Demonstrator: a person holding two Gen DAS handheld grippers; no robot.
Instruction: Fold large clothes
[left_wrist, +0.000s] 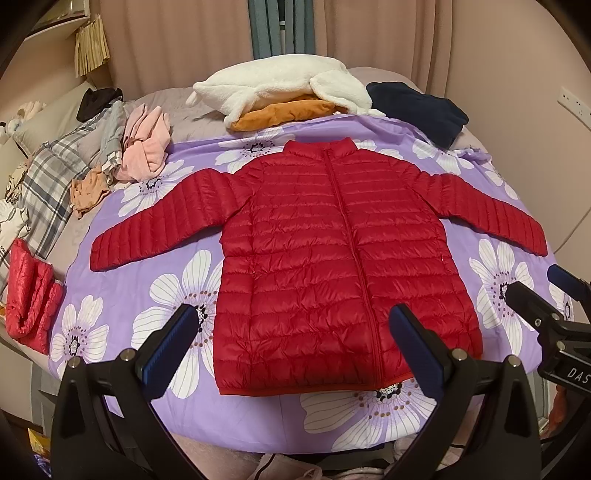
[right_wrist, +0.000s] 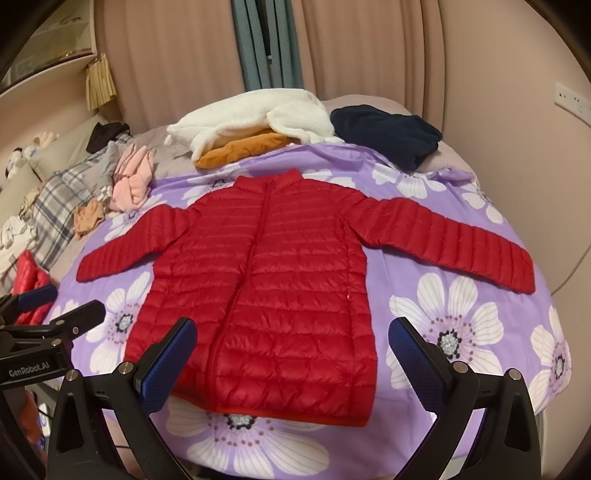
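Two grippers, left (left_wrist: 295, 328) and right (right_wrist: 291, 339), released wide, hovering above hem, grasping nothing. Beyond: red jacket (left_wrist: 332, 258) flat on floral sheet (left_wrist: 166, 295), zipped, collar pointing away toward curtains, sleeves spread sideways.

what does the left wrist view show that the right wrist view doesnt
Only the left wrist view: the right gripper at its right edge and all of a folded red puffer item at far left. Only the right wrist view: the left gripper at its left edge. Both: the red jacket spread flat, zipped, sleeves out, on the purple floral sheet, with both jaws open and empty.
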